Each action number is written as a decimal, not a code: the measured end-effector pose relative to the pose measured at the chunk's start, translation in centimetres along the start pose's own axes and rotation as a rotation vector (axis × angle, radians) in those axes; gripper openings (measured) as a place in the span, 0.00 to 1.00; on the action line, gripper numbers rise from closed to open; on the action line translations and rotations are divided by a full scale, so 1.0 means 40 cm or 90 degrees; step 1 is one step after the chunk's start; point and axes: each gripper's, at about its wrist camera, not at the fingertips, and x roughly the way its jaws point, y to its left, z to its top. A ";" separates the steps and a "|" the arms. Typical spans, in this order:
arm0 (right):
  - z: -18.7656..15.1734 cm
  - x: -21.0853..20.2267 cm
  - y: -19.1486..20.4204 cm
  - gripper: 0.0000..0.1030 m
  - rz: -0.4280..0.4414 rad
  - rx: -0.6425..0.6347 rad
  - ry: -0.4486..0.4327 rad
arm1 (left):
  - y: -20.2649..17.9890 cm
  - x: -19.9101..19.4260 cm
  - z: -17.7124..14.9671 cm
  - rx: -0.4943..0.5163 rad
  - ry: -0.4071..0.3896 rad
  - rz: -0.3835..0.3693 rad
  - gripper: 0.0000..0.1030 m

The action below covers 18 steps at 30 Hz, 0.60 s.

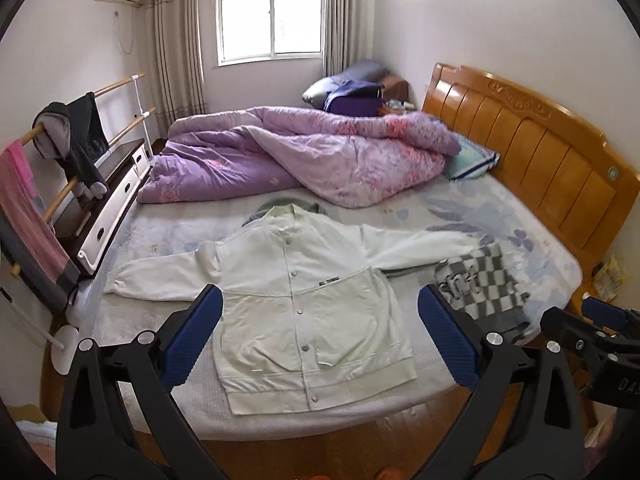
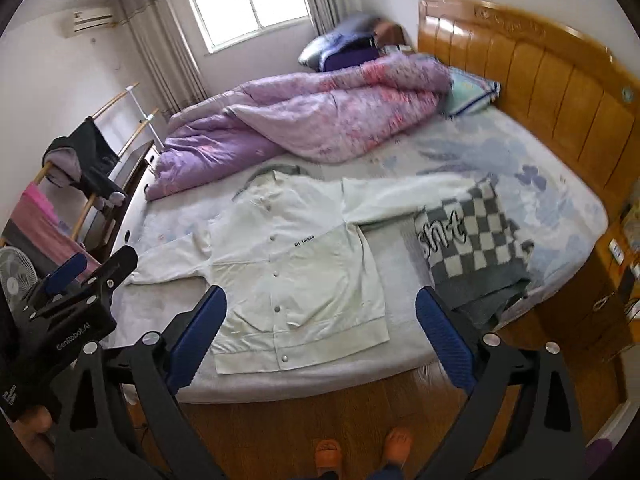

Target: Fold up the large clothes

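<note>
Jacket [image 1: 304, 312] lies spread on the bed [image 1: 500, 216]; your fingers [image 1: 192, 340] are spread, empty. Its sleeve [image 1: 420, 244] under the checkered sweater [image 1: 484, 284] could drag it.

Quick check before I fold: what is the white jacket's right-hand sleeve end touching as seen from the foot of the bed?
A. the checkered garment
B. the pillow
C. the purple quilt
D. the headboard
A: the white jacket sleeve runs up to the checkered garment.
</note>
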 end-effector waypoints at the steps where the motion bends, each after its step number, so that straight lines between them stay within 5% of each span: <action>1: 0.003 -0.016 0.008 0.91 0.000 -0.007 -0.004 | 0.004 -0.028 0.002 -0.007 -0.003 -0.001 0.95; 18: -0.009 -0.298 -0.006 0.92 0.043 -0.149 -0.088 | -0.148 -0.390 -0.030 -0.054 -0.071 0.038 0.95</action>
